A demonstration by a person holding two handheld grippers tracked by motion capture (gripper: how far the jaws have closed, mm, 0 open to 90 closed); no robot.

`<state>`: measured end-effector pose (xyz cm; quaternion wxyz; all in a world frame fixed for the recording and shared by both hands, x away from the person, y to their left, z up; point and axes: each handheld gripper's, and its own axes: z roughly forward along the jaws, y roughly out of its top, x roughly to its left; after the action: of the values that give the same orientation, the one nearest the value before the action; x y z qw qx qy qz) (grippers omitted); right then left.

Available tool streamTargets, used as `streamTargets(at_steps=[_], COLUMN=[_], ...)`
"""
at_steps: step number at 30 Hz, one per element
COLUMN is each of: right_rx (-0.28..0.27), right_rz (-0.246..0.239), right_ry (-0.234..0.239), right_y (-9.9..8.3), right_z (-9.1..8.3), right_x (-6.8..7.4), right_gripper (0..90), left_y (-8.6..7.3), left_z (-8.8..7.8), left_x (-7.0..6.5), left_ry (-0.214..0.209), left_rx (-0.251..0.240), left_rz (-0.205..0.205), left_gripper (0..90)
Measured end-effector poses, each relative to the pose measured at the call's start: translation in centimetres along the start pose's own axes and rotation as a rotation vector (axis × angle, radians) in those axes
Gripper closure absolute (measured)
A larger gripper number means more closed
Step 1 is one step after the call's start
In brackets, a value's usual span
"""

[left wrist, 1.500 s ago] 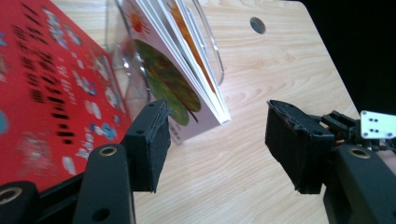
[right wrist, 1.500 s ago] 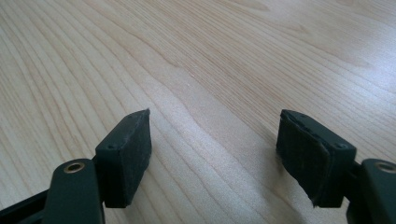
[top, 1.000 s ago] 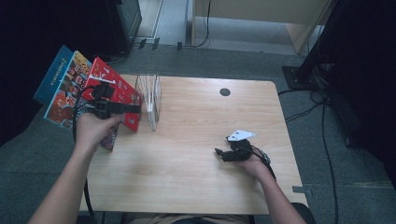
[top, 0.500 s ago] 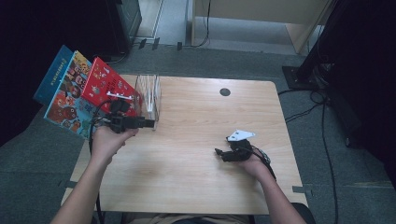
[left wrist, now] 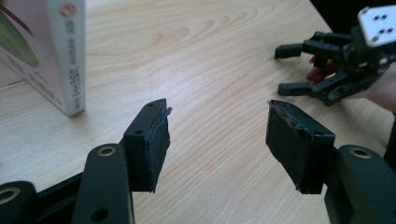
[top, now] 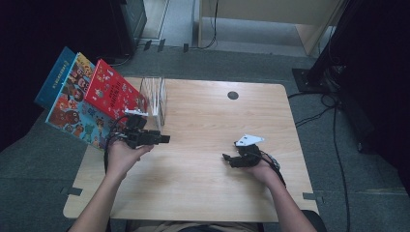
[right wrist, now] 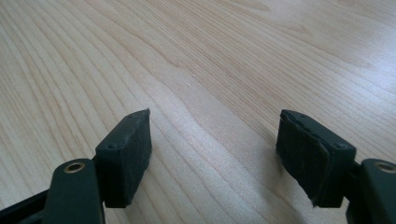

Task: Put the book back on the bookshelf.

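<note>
Spreading across the high view, a pale wooden table point(top: 203, 179), bare wood showing between the two hands. Leaning off its far left corner, a fan of colourful books point(top: 87, 104), overhanging the edge, red cover innermost. Standing just beside them on the table, a clear wire rack point(top: 154, 96). Showing in the left gripper view, a white-spined book point(left wrist: 65, 51) resting upright on the wood at upper left.

Hovering near the rack, at the table's left side, the left gripper point(top: 162, 139), pointing toward the table's right. Gaping wide in its own view point(left wrist: 217, 135), jaws well apart, pads clamping nothing, only wood grain between them.

Resting right of centre, the right gripper point(top: 227, 159), aimed back at the left one, white plate on top. Standing wide open too point(right wrist: 212, 154), jaws apart, touching nothing, hanging just over the tabletop.
</note>
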<state>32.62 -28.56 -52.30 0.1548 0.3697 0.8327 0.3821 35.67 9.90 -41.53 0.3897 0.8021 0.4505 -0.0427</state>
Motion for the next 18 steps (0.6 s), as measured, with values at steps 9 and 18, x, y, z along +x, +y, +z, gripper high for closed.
streamTargets(at_steps=[9, 18], right_rx=[0.001, 0.002], right_rz=[0.0, -0.004], right_ry=[0.0, 0.003], right_y=[0.0, 0.0], right_z=[0.0, 0.0], right_x=[0.0, 0.0], right_gripper=[26.7, 26.7], left_y=[-1.7, -3.2], left_z=[2.4, 5.1], left_x=[0.2, 0.4], left_ry=[-0.005, 0.004], left_rx=[0.024, 0.074], left_rz=[-0.001, 0.016], left_gripper=[39.6, 39.2])
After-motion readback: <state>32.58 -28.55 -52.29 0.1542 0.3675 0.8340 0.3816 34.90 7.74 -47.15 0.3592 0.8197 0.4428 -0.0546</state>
